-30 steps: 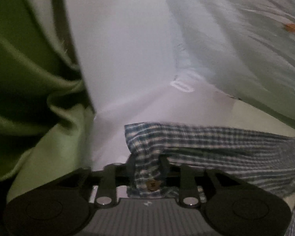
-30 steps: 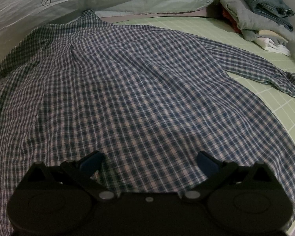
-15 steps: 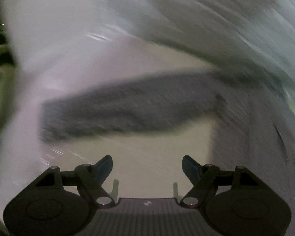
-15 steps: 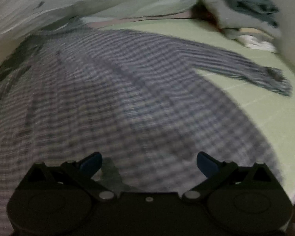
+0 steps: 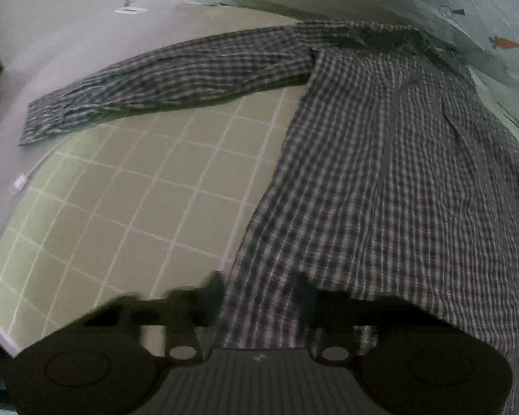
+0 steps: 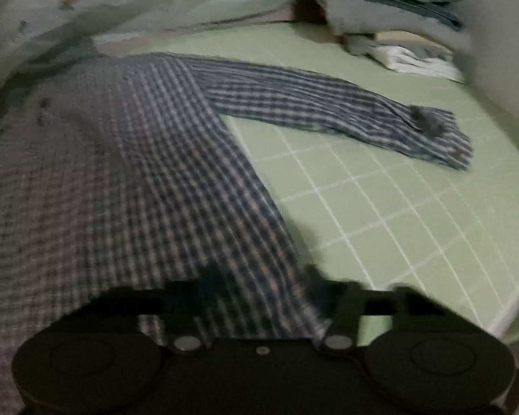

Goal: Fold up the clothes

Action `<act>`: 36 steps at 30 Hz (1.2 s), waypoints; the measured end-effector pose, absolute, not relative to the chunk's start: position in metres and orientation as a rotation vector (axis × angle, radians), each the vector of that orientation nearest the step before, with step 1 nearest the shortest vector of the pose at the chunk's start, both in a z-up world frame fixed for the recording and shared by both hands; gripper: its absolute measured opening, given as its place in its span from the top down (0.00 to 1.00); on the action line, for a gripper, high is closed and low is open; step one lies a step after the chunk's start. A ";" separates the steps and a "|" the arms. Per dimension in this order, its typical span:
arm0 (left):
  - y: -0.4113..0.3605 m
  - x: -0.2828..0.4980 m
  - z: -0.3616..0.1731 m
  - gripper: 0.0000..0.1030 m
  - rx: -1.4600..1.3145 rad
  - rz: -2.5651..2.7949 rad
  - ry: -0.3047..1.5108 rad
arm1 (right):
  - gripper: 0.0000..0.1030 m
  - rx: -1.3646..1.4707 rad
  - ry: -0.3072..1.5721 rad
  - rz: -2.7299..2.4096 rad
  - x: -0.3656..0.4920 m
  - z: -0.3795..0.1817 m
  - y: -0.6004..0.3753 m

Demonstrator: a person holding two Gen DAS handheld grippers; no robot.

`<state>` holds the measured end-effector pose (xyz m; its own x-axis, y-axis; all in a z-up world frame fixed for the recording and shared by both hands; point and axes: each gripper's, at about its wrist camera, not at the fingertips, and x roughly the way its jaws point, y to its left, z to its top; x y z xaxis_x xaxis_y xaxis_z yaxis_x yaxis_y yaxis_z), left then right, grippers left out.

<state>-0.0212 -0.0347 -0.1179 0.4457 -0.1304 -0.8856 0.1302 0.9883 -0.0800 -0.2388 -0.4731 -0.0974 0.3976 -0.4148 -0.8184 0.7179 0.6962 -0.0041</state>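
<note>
Plaid shirt [image 5: 380, 159] lies spread flat on a green grid-lined sheet [image 5: 138, 214], seen first from the left wrist camera. One sleeve [image 5: 169, 79] stretches away across the sheet toward a pale wall [image 5: 52, 34], while the collar end lies against a pale bedcover printed with a carrot [image 5: 505, 43]. The left gripper [image 5: 259, 297] sits at the shirt's near hem, right at its side edge, with its jaws drawn in on the fabric between them; motion blur smears the fingers.

From the right wrist camera, the same shirt [image 6: 138, 173] fills the left half of the frame, its other sleeve [image 6: 328, 103] reaching out over the green sheet [image 6: 398, 207], the cuff lying well short of a stack of folded clothes [image 6: 398, 14] by the wall. The right gripper [image 6: 263, 294] is at the hem's opposite corner, its jaws closing with the shirt's edge between them; blur hides whether the pads already press on the cloth.
</note>
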 end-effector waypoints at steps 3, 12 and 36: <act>-0.035 -0.034 -0.111 0.99 -0.001 -0.139 1.108 | 0.99 0.307 0.938 -0.697 -0.243 -0.091 -0.468; -0.035 -0.053 -0.106 0.80 0.029 -0.073 1.149 | 0.86 0.360 1.026 -0.663 -0.276 -0.088 -0.466; 0.127 0.113 -0.081 0.11 -0.213 0.246 0.969 | 0.00 0.316 0.913 -0.607 -0.117 -0.072 -0.388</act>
